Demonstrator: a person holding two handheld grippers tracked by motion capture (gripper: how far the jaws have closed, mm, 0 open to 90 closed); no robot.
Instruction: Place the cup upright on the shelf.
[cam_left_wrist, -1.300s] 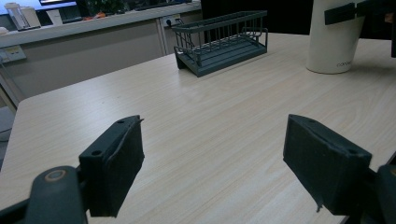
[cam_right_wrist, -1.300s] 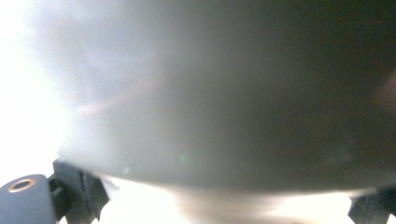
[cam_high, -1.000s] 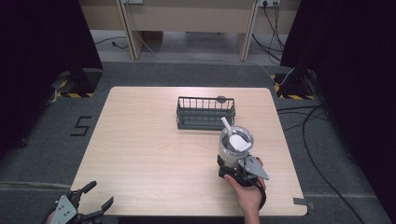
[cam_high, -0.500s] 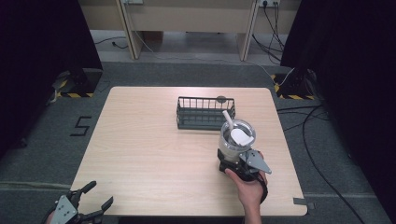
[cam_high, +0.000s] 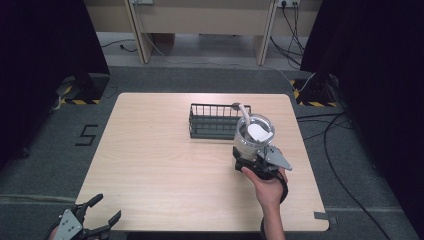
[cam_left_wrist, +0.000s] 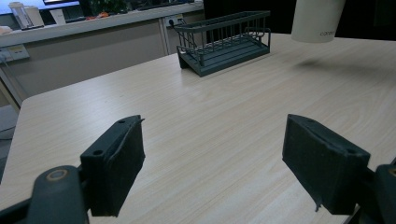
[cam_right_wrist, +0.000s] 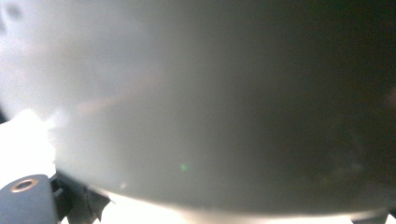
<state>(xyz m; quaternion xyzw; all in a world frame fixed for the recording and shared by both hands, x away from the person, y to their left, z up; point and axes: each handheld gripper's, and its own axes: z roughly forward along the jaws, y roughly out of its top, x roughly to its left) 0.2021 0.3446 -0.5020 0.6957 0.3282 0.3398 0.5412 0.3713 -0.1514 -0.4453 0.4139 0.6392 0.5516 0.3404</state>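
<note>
The cup (cam_high: 254, 136) is a whitish, see-through plastic tumbler with a wide round rim, standing upright and lifted clear off the table, its shadow on the wood below. It sits just in front of the wire rack's right end, with a white spoon (cam_high: 246, 116) leaning out the back of it.

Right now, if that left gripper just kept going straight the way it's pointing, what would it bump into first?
Probably nothing soon. The left gripper, jaws wide open, points across bare table. Farther on, the dark wire rack sits roughly in its line, so that looks like the first thing, though depth is hard to judge.
</note>
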